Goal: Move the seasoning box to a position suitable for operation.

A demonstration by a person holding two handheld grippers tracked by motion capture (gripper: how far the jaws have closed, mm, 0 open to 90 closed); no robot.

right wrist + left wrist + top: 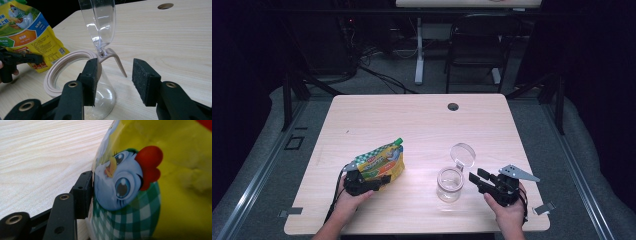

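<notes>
**Beside the open jar: pouch held, jar unsecured**

Left of the jar (450, 183), near the table's (422, 120) front edge: yellow pouch (379, 164), pinched low by the left gripper (380, 183). Just right of the jar: right gripper (475, 179), jaws spread at the rim, hinged lid (462, 154) swung up behind. Best steadied first: close on the glass wall below the rim, clear of the lid hinge; then tilt the pouch slowly over the mouth.

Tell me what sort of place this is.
Probably a lab or recording workspace, not a kitchen: a bare wooden table with a cable hole, dark surroundings, cables on the floor, and a black chair behind it.
</notes>
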